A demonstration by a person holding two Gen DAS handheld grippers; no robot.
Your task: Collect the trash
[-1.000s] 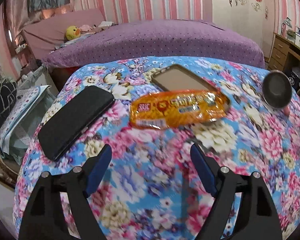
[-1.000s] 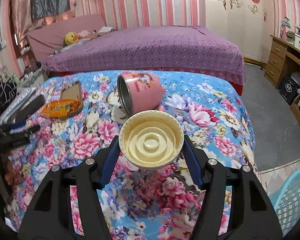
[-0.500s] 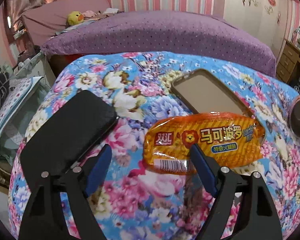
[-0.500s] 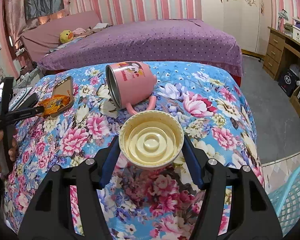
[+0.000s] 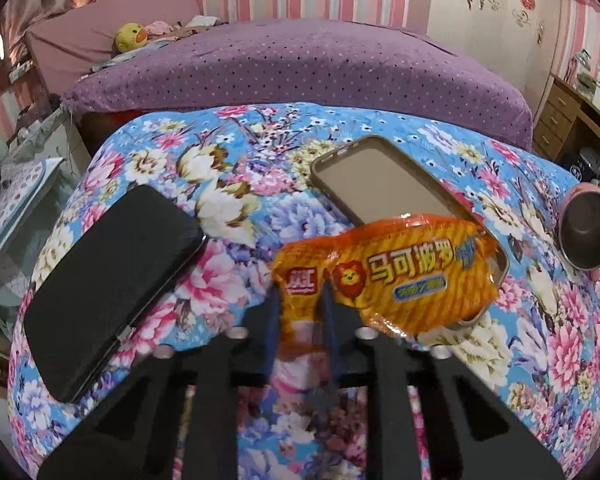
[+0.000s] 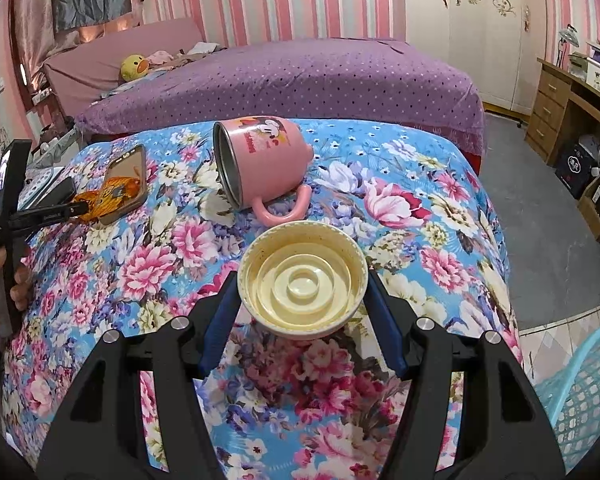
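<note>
The left gripper (image 5: 300,300) was pinched tight on the near end of the crinkly orange plastic snack wrapper (image 5: 400,280). The wrapper's far end lay over the brown-edged phone case (image 5: 372,184) on the flowery blue tablecloth (image 5: 236,152). Left of the wrapper lay a flat black wallet (image 5: 108,272). The right gripper (image 6: 302,304) squeezed a round cream plastic lid (image 6: 303,286). Behind the lid, a pink metal mug (image 6: 260,156) lay on its side.

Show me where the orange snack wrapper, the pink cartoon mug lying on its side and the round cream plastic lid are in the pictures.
Orange snack wrapper (image 5: 404,280): left wrist view, on its printed front.
Pink cartoon mug (image 6: 268,156): right wrist view, on its side wall.
Round cream plastic lid (image 6: 303,286): right wrist view, on its raised centre.
</note>
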